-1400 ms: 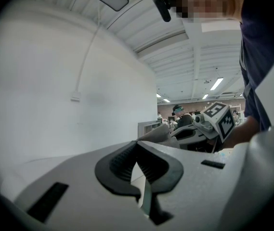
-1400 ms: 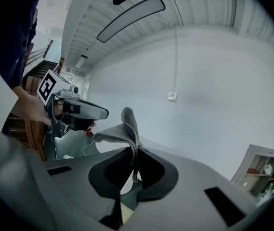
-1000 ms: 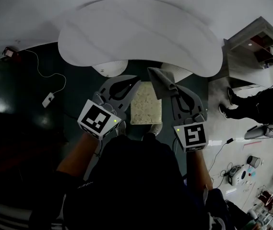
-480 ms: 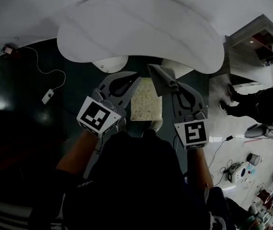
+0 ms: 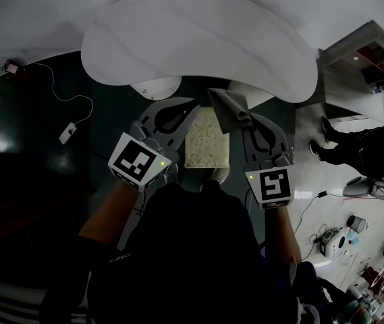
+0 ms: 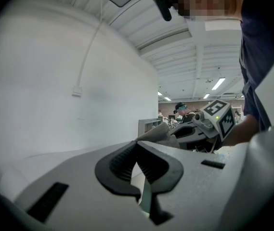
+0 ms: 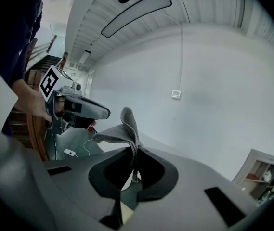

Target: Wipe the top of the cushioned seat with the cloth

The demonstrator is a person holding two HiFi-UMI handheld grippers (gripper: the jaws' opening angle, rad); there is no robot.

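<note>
The cushioned seat (image 5: 207, 139) is a pale beige square low down between my two grippers, just in front of the white table. My right gripper (image 5: 244, 117) is shut on a grey cloth (image 5: 227, 109), which hangs folded over the seat's far right corner. In the right gripper view the cloth (image 7: 123, 130) sticks up out of the shut jaws (image 7: 134, 151). My left gripper (image 5: 191, 104) hovers over the seat's far left corner, jaws together with nothing between them. From the left gripper view (image 6: 137, 144) I see the cloth (image 6: 155, 133) and the right gripper (image 6: 198, 130) beyond.
A large white oval table (image 5: 198, 39) fills the far side, with white rounded bases (image 5: 154, 86) under it. A cable and plug (image 5: 65, 133) lie on the dark floor at left. At right stand a shelf unit (image 5: 360, 66) and a seated person (image 5: 364, 147).
Both grippers have edged slightly forward toward the table, the cloth still held in the right one. The seat has not moved.
</note>
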